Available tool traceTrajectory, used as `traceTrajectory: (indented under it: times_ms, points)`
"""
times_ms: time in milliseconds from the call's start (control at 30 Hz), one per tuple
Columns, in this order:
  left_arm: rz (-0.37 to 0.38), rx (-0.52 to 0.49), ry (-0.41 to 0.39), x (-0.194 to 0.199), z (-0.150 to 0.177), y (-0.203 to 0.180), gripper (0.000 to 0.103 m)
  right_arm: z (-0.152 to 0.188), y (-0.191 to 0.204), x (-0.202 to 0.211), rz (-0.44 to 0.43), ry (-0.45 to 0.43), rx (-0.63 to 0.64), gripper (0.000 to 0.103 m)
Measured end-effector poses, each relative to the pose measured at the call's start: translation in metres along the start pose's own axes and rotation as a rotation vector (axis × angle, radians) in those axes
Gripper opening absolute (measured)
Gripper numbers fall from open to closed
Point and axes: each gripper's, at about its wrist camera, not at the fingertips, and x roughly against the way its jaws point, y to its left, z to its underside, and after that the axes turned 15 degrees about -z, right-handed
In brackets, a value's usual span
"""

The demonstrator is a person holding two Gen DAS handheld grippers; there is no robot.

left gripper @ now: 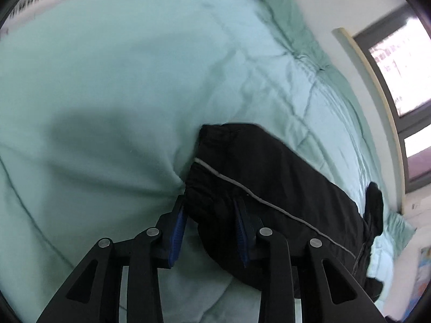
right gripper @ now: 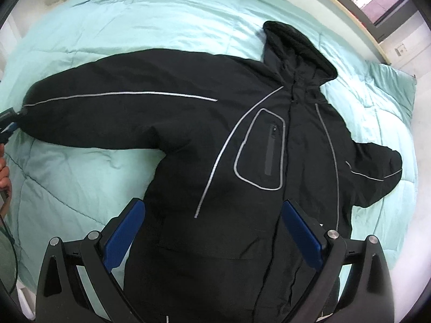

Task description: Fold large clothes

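black hooded jacket (right gripper: 204, 140) lies spread face up on the mint duvet (right gripper: 80, 177). left gripper (left gripper: 210, 215) is at the sleeve cuff (left gripper: 212, 188), fingers straddling it, not yet pinched (looks so). right gripper (right gripper: 212, 231) hovers wide open over the hem. first fold: clamp cuff, carry sleeve across chest.

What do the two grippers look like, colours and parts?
Both match: the left gripper and right gripper have black, angular linkage arms with round silver pivot pins, and fingers faced with ribbed blue pads. No markings or sleeves show.
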Motion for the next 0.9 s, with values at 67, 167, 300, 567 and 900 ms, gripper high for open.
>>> traceTrajectory:
  times_ms: [67,167,300,567,900]
  points:
    - [-0.004,0.003,-0.022,0.005,0.002,0.0,0.032,0.0,0.004,-0.003,-0.008,0.01,0.017,0.102]
    - [-0.041,-0.041,-0.097,0.03,0.007,-0.014,0.027,0.0,0.009,-0.005,-0.003,0.007,0.044,0.102]
    - [0.016,-0.072,-0.184,0.082,0.02,-0.038,0.022,0.0,0.003,-0.006,-0.017,0.001,0.034,0.102]
    - [0.215,-0.418,-0.284,0.17,0.066,-0.16,0.018,-0.008,-0.029,0.006,-0.087,-0.091,-0.052,0.102]
    - [0.401,-0.808,-0.07,0.12,0.177,-0.358,0.017,0.004,-0.113,-0.004,-0.095,-0.087,-0.247,0.102]
